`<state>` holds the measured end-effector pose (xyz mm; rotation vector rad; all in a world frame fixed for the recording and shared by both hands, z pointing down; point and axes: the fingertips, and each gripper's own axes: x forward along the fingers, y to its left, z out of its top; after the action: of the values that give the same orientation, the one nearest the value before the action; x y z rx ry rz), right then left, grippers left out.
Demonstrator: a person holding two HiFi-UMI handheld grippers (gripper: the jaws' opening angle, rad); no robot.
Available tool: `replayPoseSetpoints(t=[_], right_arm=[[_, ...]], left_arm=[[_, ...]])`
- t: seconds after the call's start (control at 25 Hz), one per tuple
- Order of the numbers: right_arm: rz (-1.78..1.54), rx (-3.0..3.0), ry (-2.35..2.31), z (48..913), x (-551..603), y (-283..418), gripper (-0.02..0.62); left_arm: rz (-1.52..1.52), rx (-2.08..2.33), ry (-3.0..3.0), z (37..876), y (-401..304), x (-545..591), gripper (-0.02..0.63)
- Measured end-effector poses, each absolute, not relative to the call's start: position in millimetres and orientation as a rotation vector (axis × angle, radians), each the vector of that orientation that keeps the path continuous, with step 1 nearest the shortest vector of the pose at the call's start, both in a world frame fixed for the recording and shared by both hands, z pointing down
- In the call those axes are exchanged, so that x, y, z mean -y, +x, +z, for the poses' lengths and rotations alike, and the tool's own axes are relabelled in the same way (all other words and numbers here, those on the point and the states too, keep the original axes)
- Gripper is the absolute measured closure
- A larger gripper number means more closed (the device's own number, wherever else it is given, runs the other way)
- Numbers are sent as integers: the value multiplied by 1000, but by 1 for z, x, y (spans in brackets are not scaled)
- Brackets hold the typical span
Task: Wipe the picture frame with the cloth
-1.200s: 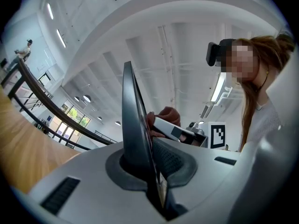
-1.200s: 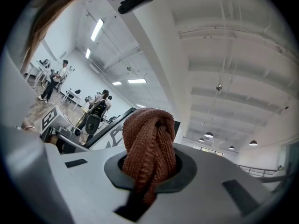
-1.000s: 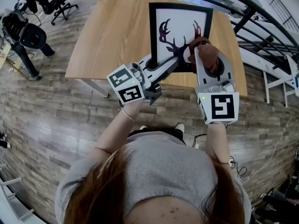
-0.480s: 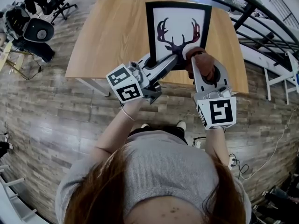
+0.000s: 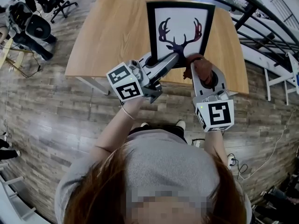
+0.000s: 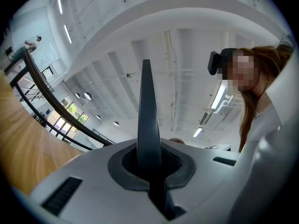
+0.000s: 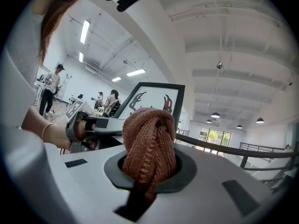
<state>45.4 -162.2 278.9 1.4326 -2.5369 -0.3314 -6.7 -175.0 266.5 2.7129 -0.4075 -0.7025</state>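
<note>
A black-rimmed picture frame (image 5: 154,31) with a deer-antler print stands tilted up over the wooden table (image 5: 112,31). My left gripper (image 5: 176,59) is shut on the frame's lower edge; its jaws have just been closing on it. In the left gripper view only a thin dark blade (image 6: 145,120) shows between the jaws. My right gripper (image 5: 198,66) is shut on a bunched brown knitted cloth (image 5: 202,70), which sits against the frame's lower right part. The right gripper view shows the cloth (image 7: 149,139) in front of the frame (image 7: 156,97), with the left gripper (image 7: 100,125) to the left.
A black metal railing (image 5: 252,13) runs behind and to the right of the table. An office chair (image 5: 49,1) and dark equipment (image 5: 28,29) stand on the wood floor at the upper left. People stand far off in the right gripper view.
My right gripper with the cloth has slid down the frame's right side, from beside the antlers to its lower right corner. The left gripper has stayed on the lower edge.
</note>
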Motion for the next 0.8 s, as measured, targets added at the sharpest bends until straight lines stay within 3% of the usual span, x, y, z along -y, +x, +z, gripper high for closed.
replayPoseSetpoints(t=[0.8], right_arm=[[-188, 2516, 1389, 315, 149, 59, 549]], left_arm=[[-731, 418, 2633, 272, -5, 178, 588]])
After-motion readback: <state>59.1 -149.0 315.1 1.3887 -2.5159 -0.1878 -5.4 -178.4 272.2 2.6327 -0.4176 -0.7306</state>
